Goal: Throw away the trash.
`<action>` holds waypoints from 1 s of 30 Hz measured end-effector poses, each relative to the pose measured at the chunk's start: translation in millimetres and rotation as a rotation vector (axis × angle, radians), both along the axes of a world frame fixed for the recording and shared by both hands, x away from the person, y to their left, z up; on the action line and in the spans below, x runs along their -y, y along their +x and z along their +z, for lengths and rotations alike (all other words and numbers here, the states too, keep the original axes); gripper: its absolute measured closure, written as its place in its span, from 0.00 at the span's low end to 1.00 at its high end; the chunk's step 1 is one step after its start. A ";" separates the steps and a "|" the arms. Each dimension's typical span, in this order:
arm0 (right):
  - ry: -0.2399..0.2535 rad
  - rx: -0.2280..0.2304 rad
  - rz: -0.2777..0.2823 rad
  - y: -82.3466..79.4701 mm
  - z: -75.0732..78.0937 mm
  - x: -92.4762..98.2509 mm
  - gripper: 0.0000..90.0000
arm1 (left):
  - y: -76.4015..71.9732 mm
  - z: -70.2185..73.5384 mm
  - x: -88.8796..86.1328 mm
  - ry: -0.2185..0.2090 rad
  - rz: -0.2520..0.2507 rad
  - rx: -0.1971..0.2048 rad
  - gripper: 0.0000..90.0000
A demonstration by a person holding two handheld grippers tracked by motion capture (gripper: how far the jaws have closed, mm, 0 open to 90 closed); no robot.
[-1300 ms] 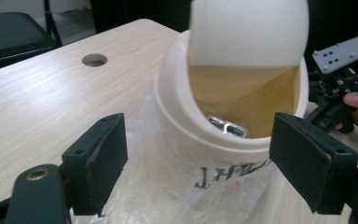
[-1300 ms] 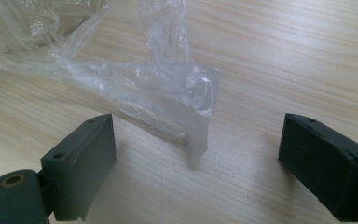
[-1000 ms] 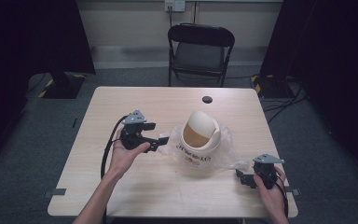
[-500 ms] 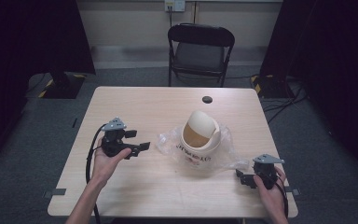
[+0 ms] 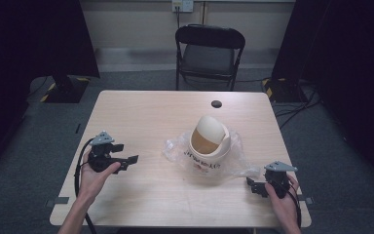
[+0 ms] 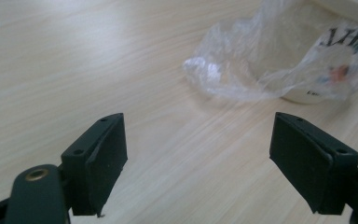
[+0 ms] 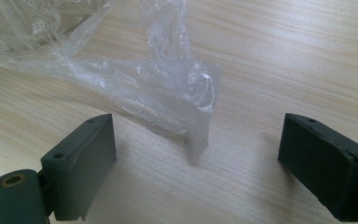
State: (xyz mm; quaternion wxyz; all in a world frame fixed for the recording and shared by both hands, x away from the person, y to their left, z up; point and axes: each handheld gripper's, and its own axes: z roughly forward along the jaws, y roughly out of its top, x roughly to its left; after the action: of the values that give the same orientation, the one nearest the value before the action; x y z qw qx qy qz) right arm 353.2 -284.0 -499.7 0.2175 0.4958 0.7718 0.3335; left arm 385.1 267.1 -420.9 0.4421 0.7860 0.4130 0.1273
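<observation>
A black folding chair [image 5: 210, 54] was seen beyond the table's far edge; a small black disc [image 5: 216, 104] was set nr it.

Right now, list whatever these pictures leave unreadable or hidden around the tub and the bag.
- Print on the tub: too small in the high view; in the left gripper view cut off by the edge and veiled by the plastic bag.
- Tub's contents: its tilted lid covers part of the inside in the high view.
- Small black disc: too small to identify in the high view.
</observation>
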 end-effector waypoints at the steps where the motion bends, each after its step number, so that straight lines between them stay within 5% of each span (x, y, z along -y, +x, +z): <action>1: -0.001 0.001 0.000 0.0 0.0 0.1 0.11 | -1.9 -3.5 -6.2 -0.010 0.029 0.002 0.18; 6: 0.000 0.000 0.000 0.0 0.0 0.0 0.11 | -6.8 -11.3 -16.1 -0.003 0.036 0.011 0.18; 11: -0.001 0.000 0.000 0.1 0.0 0.0 0.11 | -11.0 -30.6 -32.0 0.003 0.106 -0.039 0.18; 15: 0.000 0.000 0.001 0.1 0.0 0.1 0.11 | -15.4 -43.4 -37.6 0.075 0.137 -0.061 0.18; 20: 0.000 0.000 0.001 0.1 0.0 0.1 0.11 | -20.8 -59.2 -48.0 0.099 0.180 -0.085 0.18; 30: 0.000 -0.001 0.001 0.1 0.0 0.0 0.11 | -27.3 -75.5 -45.9 0.194 0.226 -0.062 0.18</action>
State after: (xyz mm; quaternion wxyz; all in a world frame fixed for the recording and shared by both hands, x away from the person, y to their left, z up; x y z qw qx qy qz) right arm 353.3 -284.1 -499.7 0.2170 0.4958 0.7719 0.3336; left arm 357.9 313.0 -496.4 0.3340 0.7771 0.4981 0.1909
